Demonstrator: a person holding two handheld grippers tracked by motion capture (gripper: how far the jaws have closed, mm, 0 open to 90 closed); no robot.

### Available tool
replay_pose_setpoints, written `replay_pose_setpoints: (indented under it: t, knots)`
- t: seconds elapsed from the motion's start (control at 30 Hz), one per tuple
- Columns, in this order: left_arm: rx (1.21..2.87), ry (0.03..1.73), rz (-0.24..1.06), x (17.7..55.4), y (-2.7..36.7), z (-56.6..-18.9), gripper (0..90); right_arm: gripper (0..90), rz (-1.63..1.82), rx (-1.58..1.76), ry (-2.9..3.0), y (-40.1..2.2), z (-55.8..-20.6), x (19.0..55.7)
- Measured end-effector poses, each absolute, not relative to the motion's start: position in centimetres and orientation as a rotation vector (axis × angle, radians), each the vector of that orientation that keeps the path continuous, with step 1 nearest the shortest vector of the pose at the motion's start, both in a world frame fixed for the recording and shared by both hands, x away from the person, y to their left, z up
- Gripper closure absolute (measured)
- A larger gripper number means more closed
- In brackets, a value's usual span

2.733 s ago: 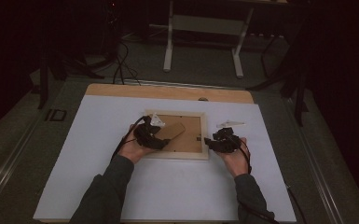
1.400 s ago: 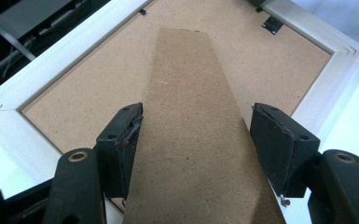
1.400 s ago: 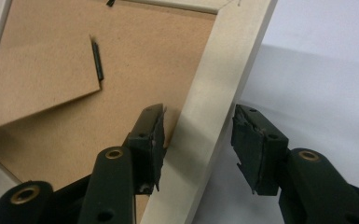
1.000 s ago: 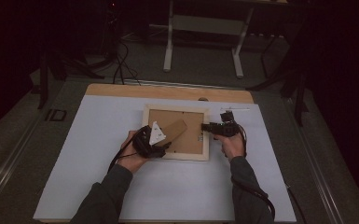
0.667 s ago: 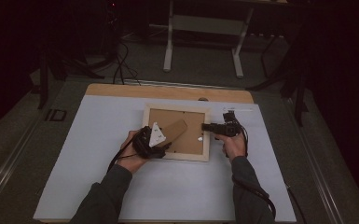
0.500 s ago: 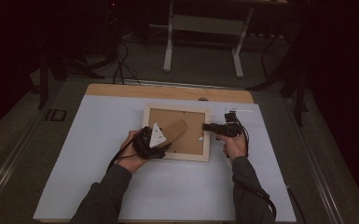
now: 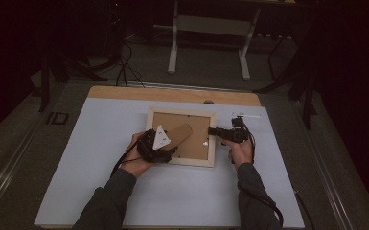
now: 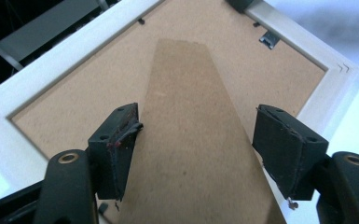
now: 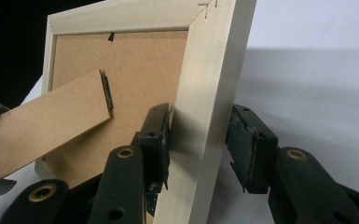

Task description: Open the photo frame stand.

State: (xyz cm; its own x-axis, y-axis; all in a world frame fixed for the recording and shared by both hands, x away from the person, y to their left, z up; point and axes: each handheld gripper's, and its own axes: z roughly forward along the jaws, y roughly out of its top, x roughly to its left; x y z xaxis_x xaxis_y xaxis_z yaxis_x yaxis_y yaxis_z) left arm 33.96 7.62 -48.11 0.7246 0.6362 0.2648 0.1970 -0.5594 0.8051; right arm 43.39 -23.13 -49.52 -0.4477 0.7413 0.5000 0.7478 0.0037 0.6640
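Note:
A pale wooden picture frame (image 7: 182, 112) lies back-up on the white table top. Its brown cardboard stand (image 7: 179, 133) angles across the backing board. My left gripper (image 7: 171, 142) is at the frame's near left. In the left gripper view its jaws (image 8: 198, 112) have just been opening and stand open on either side of the stand (image 8: 191, 154), with a thin gap at the right pad. My right gripper (image 7: 212, 130) reaches in from the right. In the right gripper view its jaws (image 9: 199, 112) have just been closing and now clamp the frame's side rail (image 9: 210, 70).
The white table top (image 7: 100, 191) has free room to the left and front of the frame. A small white piece (image 7: 247, 116) lies just beyond my right gripper. Past the table's wooden far edge (image 7: 172, 93) are a metal stand (image 7: 211, 24) and floor cables (image 7: 124, 67).
Since the earliest frame my right gripper has come in from beside the frame onto its right rail, and my left gripper has shifted toward the stand. Both hands have held still over the last second.

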Motion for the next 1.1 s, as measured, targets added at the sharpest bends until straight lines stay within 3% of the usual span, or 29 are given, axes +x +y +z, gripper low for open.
replay_pose_setpoints:
  t: [0.23, 0.73, 1.1]
  knots:
    - [2.063, 0.689, 0.619, 34.3, 8.0, -48.0, 32.9, 59.7, -1.498, -1.65, -2.217, -23.1, -49.6, 43.1]
    - [1.897, 0.936, 0.267, 36.4, 10.1, -48.2, 40.1, 59.5, -1.529, -1.652, -2.213, -23.0, -49.5, 42.8]
    - [1.909, 0.945, 0.073, 37.2, 10.3, -48.8, 52.7, 60.0, -1.55, -1.635, -2.235, -22.8, -49.2, 42.6]
